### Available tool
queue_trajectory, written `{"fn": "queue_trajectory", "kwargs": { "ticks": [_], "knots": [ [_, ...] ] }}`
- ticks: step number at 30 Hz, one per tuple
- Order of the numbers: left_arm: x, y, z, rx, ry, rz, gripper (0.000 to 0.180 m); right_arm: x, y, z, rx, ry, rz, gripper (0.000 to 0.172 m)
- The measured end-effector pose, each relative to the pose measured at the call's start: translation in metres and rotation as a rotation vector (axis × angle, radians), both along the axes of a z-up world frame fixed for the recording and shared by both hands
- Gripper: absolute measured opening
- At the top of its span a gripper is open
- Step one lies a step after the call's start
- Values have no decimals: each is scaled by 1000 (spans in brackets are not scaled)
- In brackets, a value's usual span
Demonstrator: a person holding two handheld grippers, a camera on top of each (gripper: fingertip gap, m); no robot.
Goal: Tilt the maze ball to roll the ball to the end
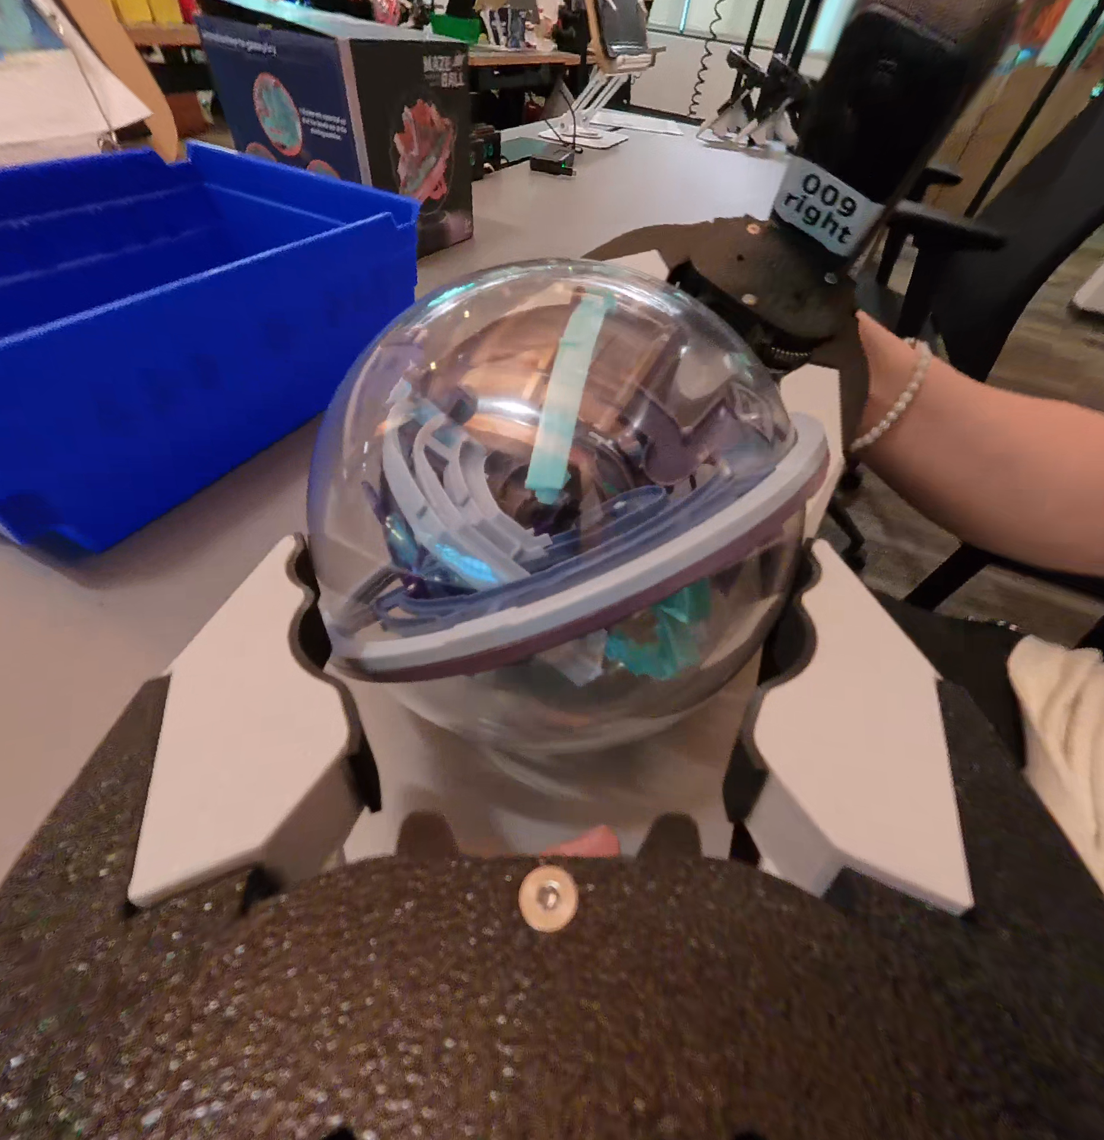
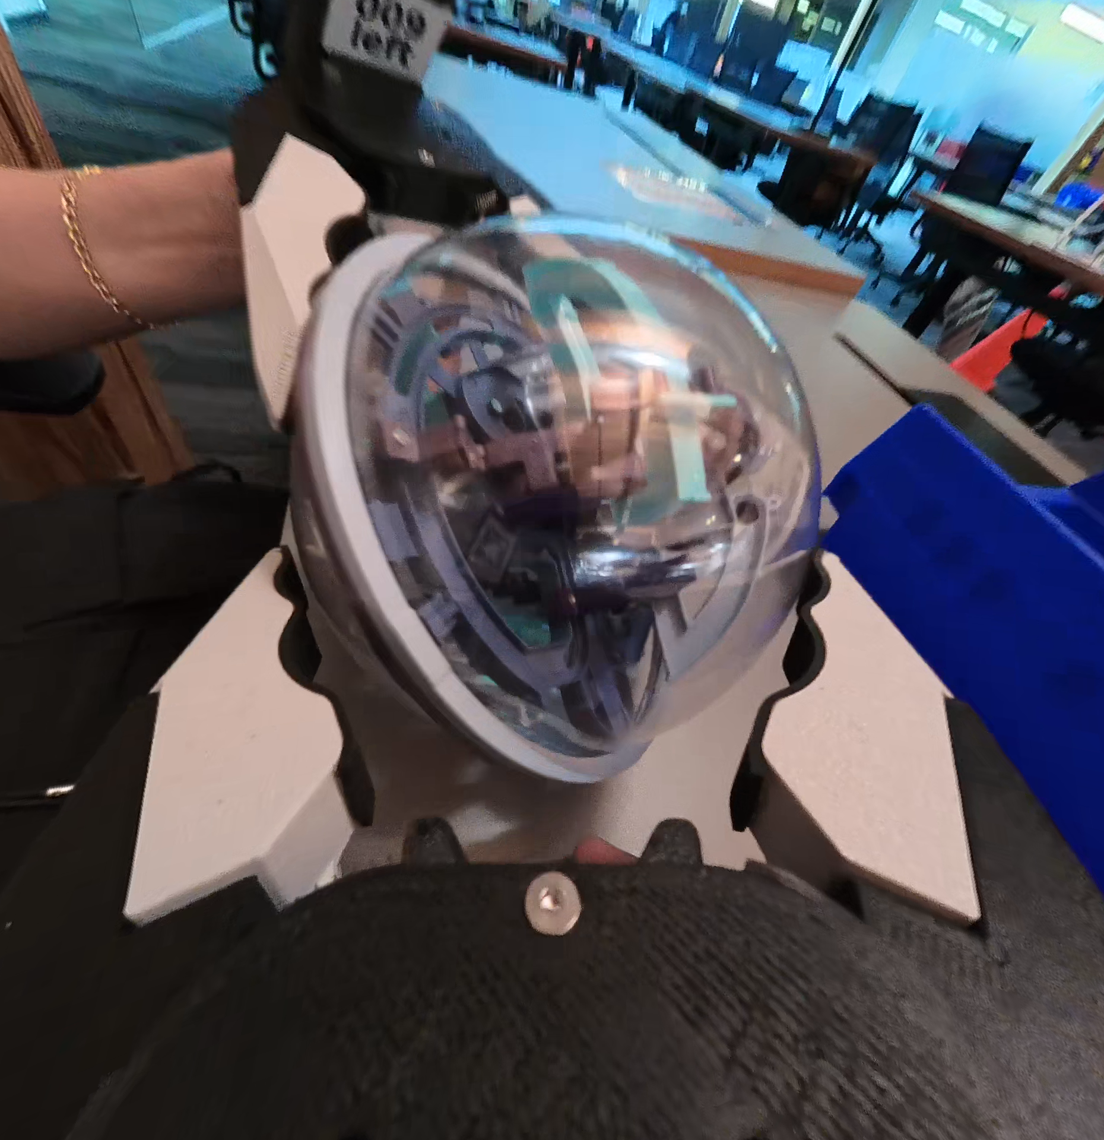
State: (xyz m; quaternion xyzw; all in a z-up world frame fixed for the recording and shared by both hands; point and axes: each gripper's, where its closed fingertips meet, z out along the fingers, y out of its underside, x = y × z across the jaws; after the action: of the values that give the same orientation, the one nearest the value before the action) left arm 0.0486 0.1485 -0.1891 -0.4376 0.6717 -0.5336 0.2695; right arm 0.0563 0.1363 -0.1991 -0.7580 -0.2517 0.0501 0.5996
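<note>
The maze ball [image 1: 562, 493] is a clear sphere with grey, blue and teal tracks inside and a grey ring [image 1: 599, 604] round its middle. It is tilted, with the ring rising to the right. My left gripper [image 1: 552, 617] is shut on the ball, its black pads [image 1: 306, 611] pressed on both sides. My right gripper [image 1: 778, 290] holds the ball's far upper right side. In the right wrist view the ball [image 2: 556, 493] fills the centre with the ring [image 2: 352, 555] steep at the left. My right gripper [image 2: 549, 617] is shut on it, and my left gripper [image 2: 364, 160] grips its far upper left. I cannot pick out the small ball inside.
A blue bin [image 1: 167, 339] stands on the grey table [image 1: 75, 648] left of the ball, and close on the right in the right wrist view [image 2: 1000, 586]. The toy's dark box [image 1: 383, 123] stands behind the bin. A person's arms [image 1: 969, 462] [image 2: 105, 247] hold the grippers. A black chair [image 1: 969, 247] is at the right.
</note>
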Motion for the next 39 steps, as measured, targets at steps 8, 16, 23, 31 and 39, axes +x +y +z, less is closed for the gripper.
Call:
{"fn": "queue_trajectory", "kwargs": {
  "ticks": [8,16,23,31,39],
  "knots": [
    [0,-7,-6,3,56,4,148,4,-3,3,-15,82,2,151],
    [0,-11,-6,148,-60,-40,145,8,-10,-5,-64,186,37,150],
    [0,-9,-8,196,-76,-30,141,8,-10,-4,-47,195,50,150],
    [-4,-10,-10,280,-94,-57,138,8,-14,-6,-45,138,70,150],
    [-10,-12,-9,258,-101,-96,131,6,-19,-5,-36,113,96,150]
  ]
}}
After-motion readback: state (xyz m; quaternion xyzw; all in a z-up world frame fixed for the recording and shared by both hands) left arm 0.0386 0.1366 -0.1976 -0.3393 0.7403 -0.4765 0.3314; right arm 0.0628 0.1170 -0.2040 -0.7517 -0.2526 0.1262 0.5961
